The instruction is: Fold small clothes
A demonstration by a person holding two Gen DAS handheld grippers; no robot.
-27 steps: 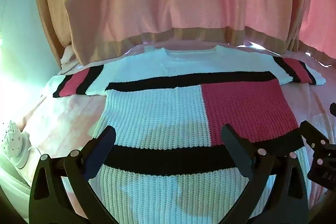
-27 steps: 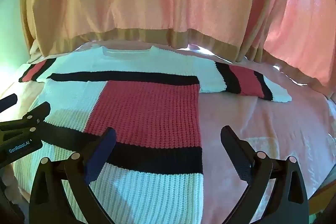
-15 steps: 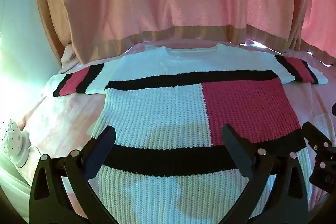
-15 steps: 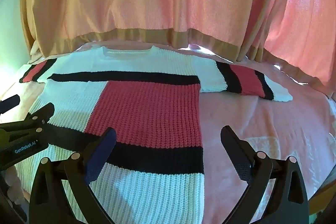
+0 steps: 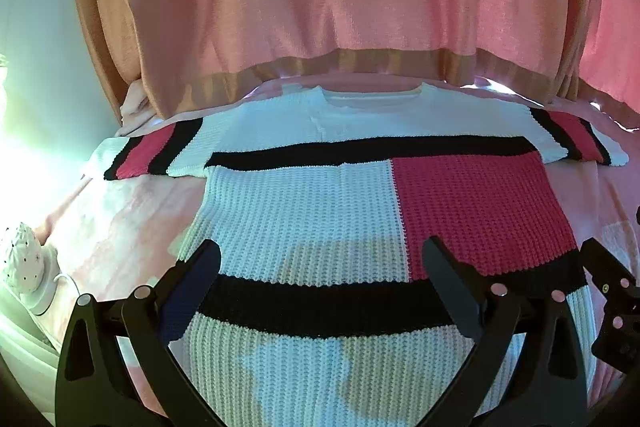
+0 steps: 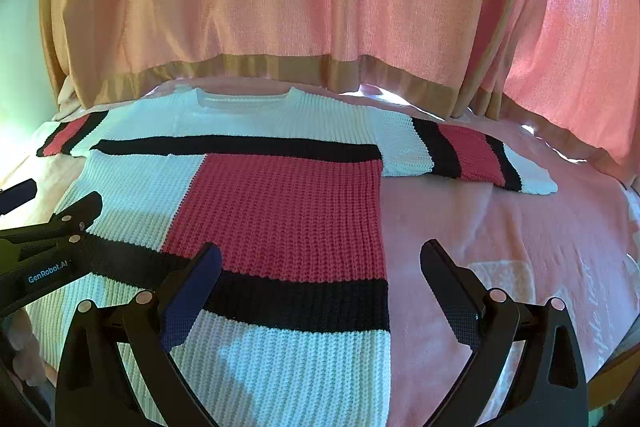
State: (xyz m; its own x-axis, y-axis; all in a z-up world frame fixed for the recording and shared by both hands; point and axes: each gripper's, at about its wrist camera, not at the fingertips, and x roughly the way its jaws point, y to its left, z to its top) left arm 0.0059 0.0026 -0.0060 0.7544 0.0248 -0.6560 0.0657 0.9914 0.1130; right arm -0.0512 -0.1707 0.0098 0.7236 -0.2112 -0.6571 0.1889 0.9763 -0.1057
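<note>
Both the left tongs (image 5: 320,267) and the right tongs (image 6: 320,267) stand wide apart above the sweater's hem, holding and touching nothing. Pink curtains (image 6: 280,7) hang behind the sweater, and a pink bed (image 6: 500,227) lies under it. The knit sweater (image 5: 320,207) lies flat, unfolded, sleeves out, in white, black and red blocks.

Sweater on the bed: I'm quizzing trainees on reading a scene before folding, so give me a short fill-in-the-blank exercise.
1. The sweater lies flat with both sleeves spread ____.
2. The large block on its chest beside the white one is ____.
3. The left gripper and the right gripper both have jaws that are ____.
4. Behind the bed hangs a pink ____.

Missing words: outward; red; open; curtain
</note>
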